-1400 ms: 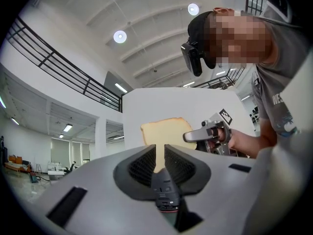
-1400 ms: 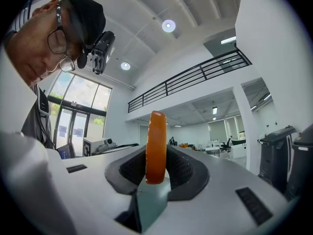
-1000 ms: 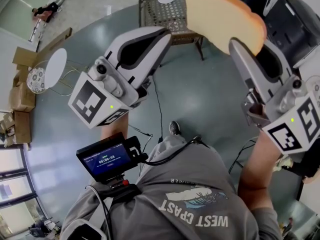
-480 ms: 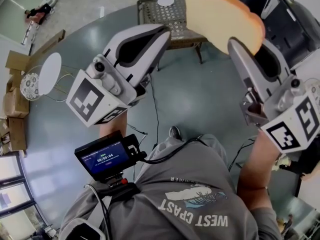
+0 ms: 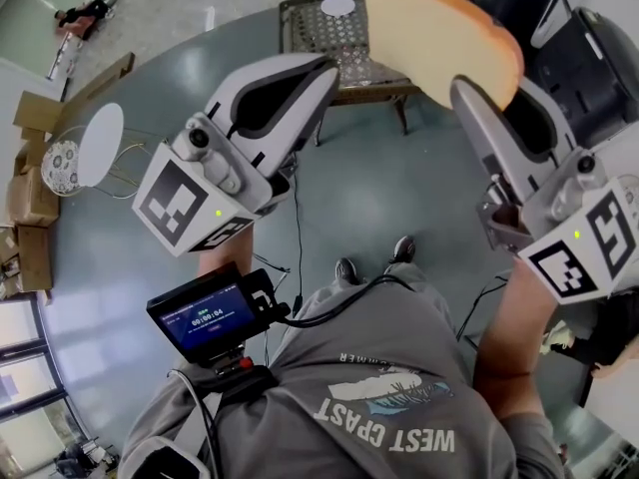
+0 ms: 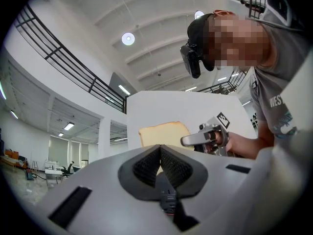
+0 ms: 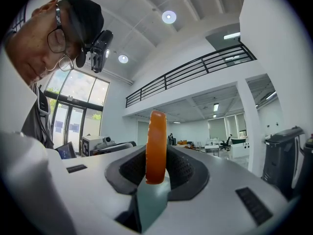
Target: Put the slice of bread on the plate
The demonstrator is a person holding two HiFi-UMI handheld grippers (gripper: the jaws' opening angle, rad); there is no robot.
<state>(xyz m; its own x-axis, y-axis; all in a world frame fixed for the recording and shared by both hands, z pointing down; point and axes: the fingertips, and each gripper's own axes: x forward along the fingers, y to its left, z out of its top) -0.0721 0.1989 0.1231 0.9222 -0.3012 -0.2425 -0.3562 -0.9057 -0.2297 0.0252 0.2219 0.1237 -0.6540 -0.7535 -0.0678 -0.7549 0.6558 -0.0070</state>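
A slice of bread (image 5: 439,33), pale with a tan crust, stands held up in my right gripper (image 5: 477,86), whose jaws are shut on its lower edge. The right gripper view shows the bread (image 7: 156,143) edge-on between the pads of that gripper (image 7: 156,170). My left gripper (image 5: 321,68) is raised to the left of it, shut and with nothing in it. In the left gripper view the slice (image 6: 164,132) and the right gripper (image 6: 208,138) show beyond the closed left gripper (image 6: 160,161). A small white plate (image 5: 338,5) lies on a metal mesh table (image 5: 300,28) ahead.
Black machines (image 5: 589,38) stand at the upper right. A white round stand on wire legs (image 5: 100,145) and cardboard boxes (image 5: 30,203) are at the left. A small monitor (image 5: 205,317) hangs at the person's chest, and cables (image 5: 298,218) trail over the grey floor.
The person has stepped forward; a second shoe now shows and the mesh table sits a little nearer. Both grippers keep their pose, the bread still in the right one.
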